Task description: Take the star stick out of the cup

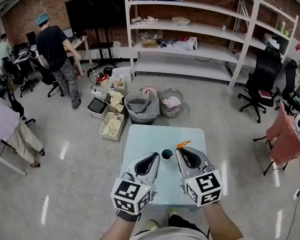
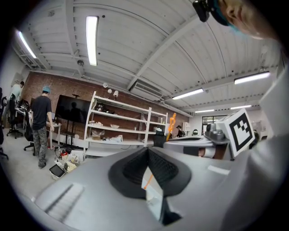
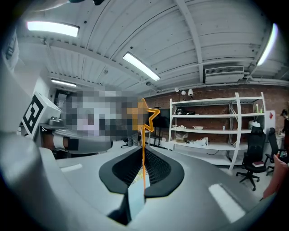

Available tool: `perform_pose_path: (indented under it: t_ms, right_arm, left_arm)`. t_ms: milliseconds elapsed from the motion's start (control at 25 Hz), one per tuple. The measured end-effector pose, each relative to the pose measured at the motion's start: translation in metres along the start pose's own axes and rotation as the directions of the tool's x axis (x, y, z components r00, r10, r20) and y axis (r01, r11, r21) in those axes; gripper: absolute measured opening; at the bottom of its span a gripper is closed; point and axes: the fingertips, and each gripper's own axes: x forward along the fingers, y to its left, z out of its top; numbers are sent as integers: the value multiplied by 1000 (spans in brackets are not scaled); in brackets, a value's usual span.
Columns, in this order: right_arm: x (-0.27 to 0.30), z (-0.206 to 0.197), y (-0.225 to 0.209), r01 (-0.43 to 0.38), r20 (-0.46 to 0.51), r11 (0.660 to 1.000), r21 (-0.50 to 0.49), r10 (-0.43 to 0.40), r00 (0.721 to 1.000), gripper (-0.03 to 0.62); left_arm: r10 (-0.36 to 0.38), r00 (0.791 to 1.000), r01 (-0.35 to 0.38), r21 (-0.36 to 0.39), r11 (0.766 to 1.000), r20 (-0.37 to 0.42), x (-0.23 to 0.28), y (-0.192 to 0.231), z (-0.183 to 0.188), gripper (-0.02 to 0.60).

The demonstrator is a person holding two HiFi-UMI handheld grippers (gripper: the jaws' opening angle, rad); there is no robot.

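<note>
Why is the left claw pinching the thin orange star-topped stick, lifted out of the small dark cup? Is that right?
No: the right claw pinches the thin orange star-topped stick, as the right gripper view shows. It is indeed out of the small dark cup.

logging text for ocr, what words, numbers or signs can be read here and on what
Nothing readable as text in any view.
Black-and-white marker cube on the left gripper: square code pattern, no letters.
Black-and-white marker cube on the right gripper: pattern only.
Small red sign on the white shelf rack: too small to read.
Orange star stick: no print.
</note>
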Motion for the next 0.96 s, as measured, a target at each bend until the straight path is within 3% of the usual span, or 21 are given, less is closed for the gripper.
perform_pose_path:
  t_ms: [960]
  right_arm:
    - [11, -15, -17, 4, 1, 1000, 17, -4, 1000, 26]
  left_arm:
    - [23, 1000, -23, 8, 1000, 15, 20, 14, -6, 6]
